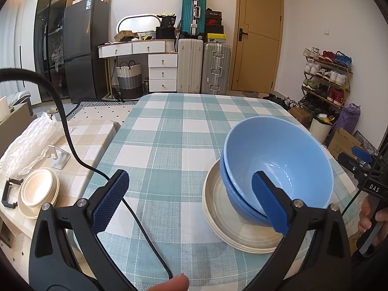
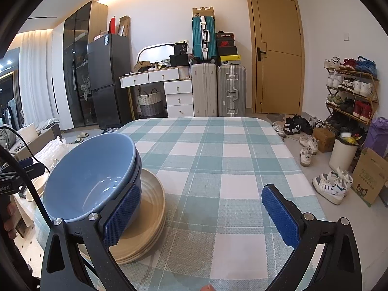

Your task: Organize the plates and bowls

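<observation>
Stacked blue bowls [image 1: 278,160] sit tilted on a stack of cream plates [image 1: 223,208] on the checked tablecloth [image 1: 169,133]. My left gripper [image 1: 191,202] is open and empty; its right finger stands in front of the bowls' near side. In the right wrist view the blue bowls [image 2: 92,172] and cream plates [image 2: 148,220] lie at the left. My right gripper [image 2: 201,215] is open and empty, its left finger in front of the bowls' right side.
A second stack of cream plates and a bowl [image 1: 38,191] sits on a lower side table at left, beside a white plastic bag [image 1: 31,140]. A black cable [image 1: 145,230] crosses the tablecloth. Suitcases, a shoe rack and boxes stand beyond the table.
</observation>
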`<state>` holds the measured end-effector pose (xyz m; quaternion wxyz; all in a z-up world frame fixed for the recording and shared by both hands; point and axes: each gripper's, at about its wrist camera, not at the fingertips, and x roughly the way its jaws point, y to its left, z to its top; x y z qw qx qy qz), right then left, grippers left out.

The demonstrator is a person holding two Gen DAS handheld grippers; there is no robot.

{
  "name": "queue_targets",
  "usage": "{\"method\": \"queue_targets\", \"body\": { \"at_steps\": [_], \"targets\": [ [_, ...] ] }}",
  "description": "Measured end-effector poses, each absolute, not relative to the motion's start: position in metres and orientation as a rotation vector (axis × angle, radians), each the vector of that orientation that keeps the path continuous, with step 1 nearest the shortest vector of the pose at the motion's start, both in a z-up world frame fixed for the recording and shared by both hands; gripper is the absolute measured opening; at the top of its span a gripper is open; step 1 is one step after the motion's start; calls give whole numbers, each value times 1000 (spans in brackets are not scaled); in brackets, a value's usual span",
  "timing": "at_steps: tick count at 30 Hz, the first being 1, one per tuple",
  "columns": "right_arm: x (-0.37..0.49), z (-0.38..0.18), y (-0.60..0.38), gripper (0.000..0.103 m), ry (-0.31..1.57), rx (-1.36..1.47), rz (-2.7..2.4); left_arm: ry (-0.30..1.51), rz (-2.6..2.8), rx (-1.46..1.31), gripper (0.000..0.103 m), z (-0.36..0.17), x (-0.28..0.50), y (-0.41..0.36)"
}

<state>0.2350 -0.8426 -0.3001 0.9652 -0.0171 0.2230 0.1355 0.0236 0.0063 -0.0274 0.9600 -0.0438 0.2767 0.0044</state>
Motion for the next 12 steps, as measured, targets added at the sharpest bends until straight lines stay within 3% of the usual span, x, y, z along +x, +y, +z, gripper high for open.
{"method": "queue_targets", "body": {
  "at_steps": [12],
  "targets": [
    [236,-300,-845,102,453,-29,266,576,2,-92,101,-32,24,9]
  ]
}}
